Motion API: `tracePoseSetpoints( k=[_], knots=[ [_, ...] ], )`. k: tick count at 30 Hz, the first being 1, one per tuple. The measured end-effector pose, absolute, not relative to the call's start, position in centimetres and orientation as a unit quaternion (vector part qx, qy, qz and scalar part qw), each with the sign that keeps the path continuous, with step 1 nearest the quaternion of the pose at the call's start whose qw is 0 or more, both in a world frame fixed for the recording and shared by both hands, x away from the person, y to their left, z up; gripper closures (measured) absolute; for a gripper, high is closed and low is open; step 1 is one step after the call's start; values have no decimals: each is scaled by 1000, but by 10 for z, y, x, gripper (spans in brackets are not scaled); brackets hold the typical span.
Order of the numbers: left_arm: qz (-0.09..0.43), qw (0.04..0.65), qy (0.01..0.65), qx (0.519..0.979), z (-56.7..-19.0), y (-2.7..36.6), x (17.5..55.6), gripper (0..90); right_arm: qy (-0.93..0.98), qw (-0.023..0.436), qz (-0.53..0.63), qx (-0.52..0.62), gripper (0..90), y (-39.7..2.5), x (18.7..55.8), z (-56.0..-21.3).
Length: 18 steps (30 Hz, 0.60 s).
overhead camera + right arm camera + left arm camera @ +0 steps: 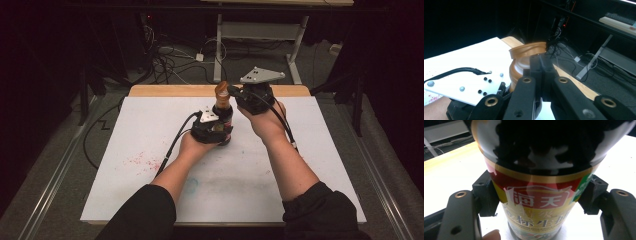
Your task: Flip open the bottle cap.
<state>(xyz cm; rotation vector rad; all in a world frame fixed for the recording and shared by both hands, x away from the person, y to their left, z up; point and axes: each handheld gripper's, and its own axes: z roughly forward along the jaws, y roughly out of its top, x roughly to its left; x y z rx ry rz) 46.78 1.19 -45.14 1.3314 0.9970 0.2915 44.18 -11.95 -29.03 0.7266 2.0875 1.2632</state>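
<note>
Near worktop's far edge: glossy dark glass bottle (223,117), orange plastic cap (221,90).
My left gripper (214,129) clamps its labelled round body; right gripper (239,94) pinched closed against the flip-lid.

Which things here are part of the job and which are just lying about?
In the job:
bottle
flip cap
left gripper, shut on bottle
right gripper, shut at the cap

Lying about:
red stains
floor cables

A white-topped table (310,165) stood on grey floor (60,150); beyond its far edge, tangled cables (170,60) lay in darkness.
</note>
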Motion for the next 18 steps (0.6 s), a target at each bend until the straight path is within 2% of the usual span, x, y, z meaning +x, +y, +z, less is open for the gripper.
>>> tracePoseSetpoints(
  k=[18],
  knots=[
    [131, 664, 440, 590, -452, 12, 466, 286, 785, 278, 495, 247, 900, -89, 444, -271]
  ],
)
